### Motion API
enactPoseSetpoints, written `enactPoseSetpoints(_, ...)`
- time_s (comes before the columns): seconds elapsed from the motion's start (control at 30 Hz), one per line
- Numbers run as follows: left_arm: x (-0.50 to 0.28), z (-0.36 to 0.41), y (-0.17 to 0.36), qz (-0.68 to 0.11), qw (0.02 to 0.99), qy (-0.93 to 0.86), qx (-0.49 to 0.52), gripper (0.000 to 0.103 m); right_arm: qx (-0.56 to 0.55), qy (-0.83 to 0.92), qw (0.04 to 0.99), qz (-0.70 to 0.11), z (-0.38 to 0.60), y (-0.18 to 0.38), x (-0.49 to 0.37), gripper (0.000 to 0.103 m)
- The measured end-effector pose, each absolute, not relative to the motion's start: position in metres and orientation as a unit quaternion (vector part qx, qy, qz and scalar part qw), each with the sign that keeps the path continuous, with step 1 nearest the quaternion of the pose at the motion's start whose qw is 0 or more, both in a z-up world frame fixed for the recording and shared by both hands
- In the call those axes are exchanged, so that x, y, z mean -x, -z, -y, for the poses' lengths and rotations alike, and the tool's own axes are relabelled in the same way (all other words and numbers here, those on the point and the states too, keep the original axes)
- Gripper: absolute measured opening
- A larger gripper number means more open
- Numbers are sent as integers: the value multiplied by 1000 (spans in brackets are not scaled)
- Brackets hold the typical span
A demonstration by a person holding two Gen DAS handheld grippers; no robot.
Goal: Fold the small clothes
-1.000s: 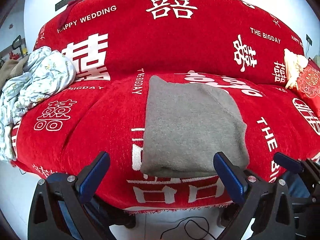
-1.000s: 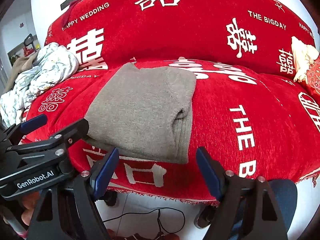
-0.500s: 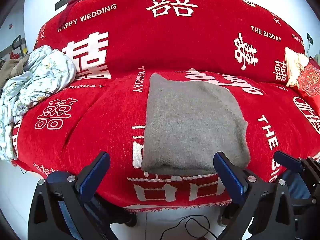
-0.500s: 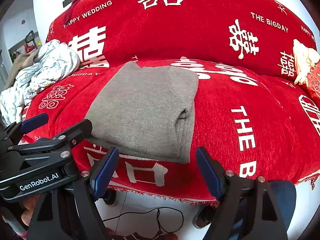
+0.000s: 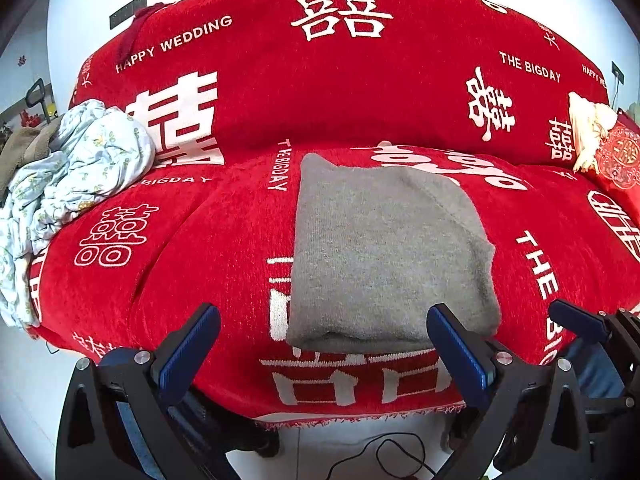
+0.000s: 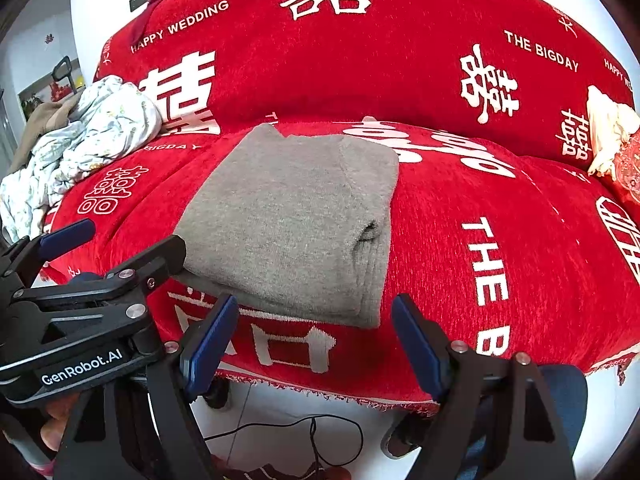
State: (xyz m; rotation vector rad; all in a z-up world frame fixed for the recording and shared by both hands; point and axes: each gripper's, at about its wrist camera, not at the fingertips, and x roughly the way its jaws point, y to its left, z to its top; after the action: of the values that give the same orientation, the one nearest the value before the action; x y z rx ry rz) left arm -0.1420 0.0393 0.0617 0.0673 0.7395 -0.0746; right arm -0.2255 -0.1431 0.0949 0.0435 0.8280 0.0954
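The left gripper [image 5: 322,350] is held wide apart, and nothing is gripped between its blue pads [image 5: 188,350]; the near edge of the folded grey garment [image 5: 384,256] is seen just beyond them, untouched. The right gripper [image 6: 314,340] is likewise spread wide and empty, clear of the cloth. The garment is laid flat on the seat of the red sofa cover [image 5: 208,248], near its front edge. A crumpled pale floral cloth [image 5: 76,168] is heaped at the far left.
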Motion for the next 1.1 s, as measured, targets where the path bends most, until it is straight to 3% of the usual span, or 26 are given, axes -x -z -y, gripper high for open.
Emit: enactPoseSetpoints(1.1,143,-38,-62,-358,932,37,-37,103,-21,-45,914,-402,140,-95,226,82)
